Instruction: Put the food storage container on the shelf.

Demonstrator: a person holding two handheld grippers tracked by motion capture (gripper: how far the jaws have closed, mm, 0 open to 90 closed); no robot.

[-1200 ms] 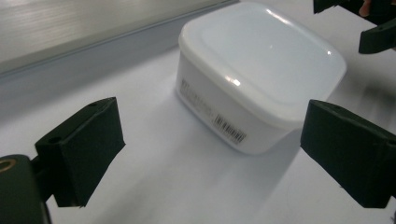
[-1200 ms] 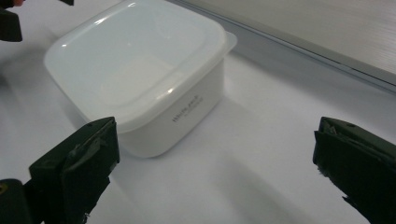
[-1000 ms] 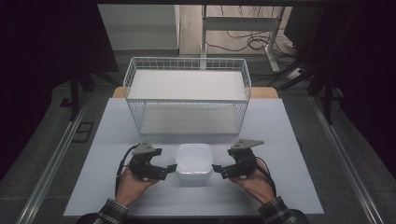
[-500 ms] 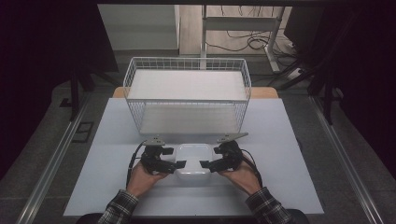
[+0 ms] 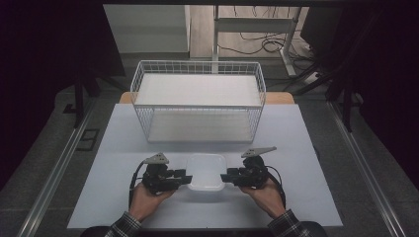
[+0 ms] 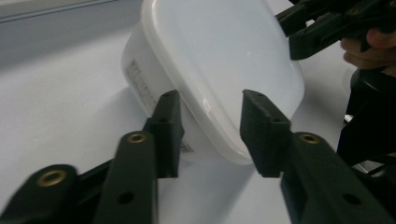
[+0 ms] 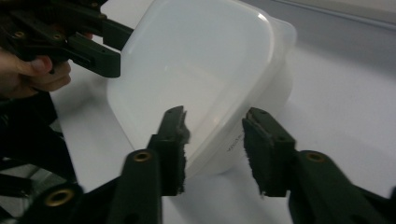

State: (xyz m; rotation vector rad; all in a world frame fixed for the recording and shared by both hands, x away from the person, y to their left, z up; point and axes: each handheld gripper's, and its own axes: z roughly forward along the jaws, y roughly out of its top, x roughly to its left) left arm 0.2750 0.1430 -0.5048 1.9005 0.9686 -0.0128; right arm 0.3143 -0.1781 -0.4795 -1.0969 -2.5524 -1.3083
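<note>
1. The lidded white plastic container (image 5: 206, 171) sits on the pale table (image 5: 306, 148), in front of the white wire basket (image 5: 197, 98).
2. The left gripper (image 5: 184, 178) has just been closing its jaws, which straddle the container's left rim.
3. The right gripper (image 5: 228, 177) has likewise been closing over the right rim; whether either one's pads press cannot be told.

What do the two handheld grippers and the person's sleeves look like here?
Both the left gripper and right gripper are black, with brass-coloured rivets, flat black fingers, a grey three-cornered plate on top and a trailing black cable. Sleeves are plaid.
</note>
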